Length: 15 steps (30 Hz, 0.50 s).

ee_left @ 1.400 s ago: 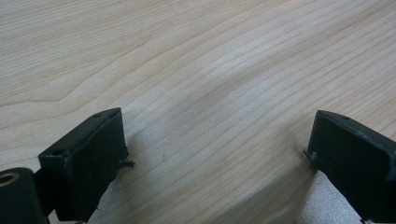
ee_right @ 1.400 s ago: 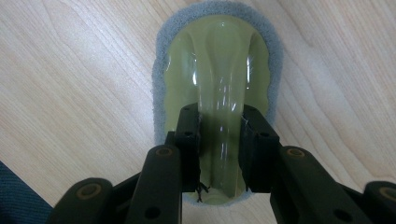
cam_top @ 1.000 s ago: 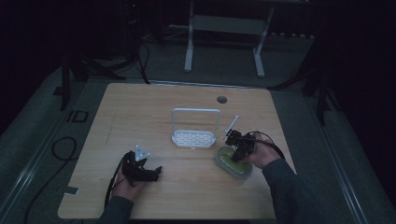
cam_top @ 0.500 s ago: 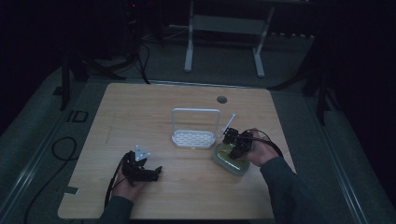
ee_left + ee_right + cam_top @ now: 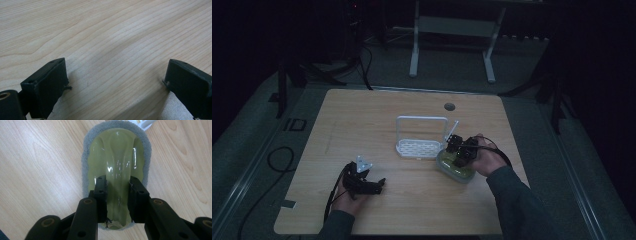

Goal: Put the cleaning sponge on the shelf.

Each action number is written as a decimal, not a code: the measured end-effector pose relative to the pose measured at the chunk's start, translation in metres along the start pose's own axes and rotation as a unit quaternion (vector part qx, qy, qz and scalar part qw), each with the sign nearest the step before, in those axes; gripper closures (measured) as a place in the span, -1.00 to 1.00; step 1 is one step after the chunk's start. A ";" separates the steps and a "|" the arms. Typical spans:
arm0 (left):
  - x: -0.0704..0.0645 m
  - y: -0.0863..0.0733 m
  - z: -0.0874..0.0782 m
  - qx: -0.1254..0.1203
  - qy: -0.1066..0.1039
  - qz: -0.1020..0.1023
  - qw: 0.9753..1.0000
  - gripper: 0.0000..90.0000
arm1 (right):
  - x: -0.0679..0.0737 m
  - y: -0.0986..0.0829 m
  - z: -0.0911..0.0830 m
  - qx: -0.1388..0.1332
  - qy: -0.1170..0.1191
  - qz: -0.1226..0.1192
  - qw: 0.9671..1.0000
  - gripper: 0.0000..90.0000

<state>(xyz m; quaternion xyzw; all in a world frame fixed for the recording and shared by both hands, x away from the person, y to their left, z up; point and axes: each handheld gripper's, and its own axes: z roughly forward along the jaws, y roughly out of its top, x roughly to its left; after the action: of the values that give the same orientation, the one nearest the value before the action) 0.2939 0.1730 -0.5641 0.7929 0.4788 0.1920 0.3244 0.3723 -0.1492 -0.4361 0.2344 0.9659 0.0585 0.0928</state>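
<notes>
The right gripper (image 5: 117, 195) pinches the slick raised handle of the green scrubbing pad (image 5: 116, 157) lying on the table (image 5: 362, 125) beside the white rack (image 5: 419, 147), and that glossy ridge could slip free when lifted.

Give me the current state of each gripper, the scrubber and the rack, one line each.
right gripper: shut on the scrubber's raised handle ridge, jaws on either side of it.
left gripper: open, jaws wide apart, nothing between them, low over the table.
scrubber: flat on the table, green handle side up, grey pad rim underneath.
white rack: upright on the table, its corner right beside the scrubber; contact cannot be told.
</notes>
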 end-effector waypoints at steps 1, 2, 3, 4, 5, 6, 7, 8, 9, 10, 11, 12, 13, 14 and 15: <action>0.000 0.000 0.000 0.000 0.000 0.000 1.000 -0.90 | 0.000 0.001 0.000 -0.002 0.000 -0.003 1.000 0.60; 0.000 0.000 0.000 0.000 0.000 0.000 1.000 -0.90 | 0.001 0.002 0.000 -0.003 0.000 -0.005 1.000 0.59; 0.000 0.000 0.000 0.000 0.000 0.000 1.000 -0.90 | 0.001 0.004 0.000 -0.004 -0.003 -0.008 1.000 0.59; 0.000 0.000 0.000 0.000 0.000 0.000 1.000 -0.90 | 0.002 0.005 0.000 -0.005 -0.004 -0.009 1.000 0.60; 0.000 0.000 0.000 0.000 0.000 0.000 1.000 -0.90 | 0.002 0.005 0.000 -0.005 -0.004 -0.009 1.000 0.60; 0.000 0.000 0.000 0.000 0.000 0.000 1.000 -0.90 | 0.002 0.006 0.000 -0.007 -0.006 -0.012 1.000 0.59; 0.000 0.000 0.000 0.000 0.000 0.000 1.000 -0.90 | 0.003 0.007 -0.001 -0.008 -0.005 -0.012 1.000 0.59; 0.000 0.000 0.000 0.000 0.000 0.000 1.000 -0.90 | 0.003 0.008 -0.001 -0.010 -0.004 -0.016 1.000 0.59; 0.000 0.000 0.000 0.000 0.000 0.000 1.000 -0.90 | 0.003 0.009 -0.002 -0.012 -0.005 -0.017 1.000 0.59; 0.000 0.000 0.000 0.000 0.000 0.000 1.000 -0.90 | 0.004 0.011 -0.002 -0.014 -0.008 -0.018 1.000 0.59; 0.000 0.000 0.000 0.000 0.000 0.000 1.000 -0.90 | 0.004 0.012 -0.003 -0.016 -0.009 -0.020 1.000 0.59; 0.000 0.000 0.000 0.000 0.000 0.000 1.000 -0.90 | 0.004 0.012 -0.003 -0.018 -0.008 -0.021 1.000 0.59; 0.000 0.000 0.000 0.000 0.000 0.000 1.000 -0.90 | 0.005 0.014 -0.004 -0.018 -0.008 -0.022 1.000 0.59; 0.000 0.000 0.000 0.000 0.000 0.000 1.000 -0.90 | 0.005 0.014 -0.004 -0.018 -0.007 -0.024 1.000 0.59; 0.000 0.000 0.000 0.000 0.000 0.000 1.000 -0.90 | 0.006 0.015 -0.004 -0.017 -0.006 -0.027 0.999 0.59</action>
<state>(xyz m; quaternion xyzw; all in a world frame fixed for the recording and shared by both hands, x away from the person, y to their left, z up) 0.2939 0.1729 -0.5641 0.7926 0.4792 0.1921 0.3244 0.3733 -0.1334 -0.4312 0.2064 0.9703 0.0713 0.1038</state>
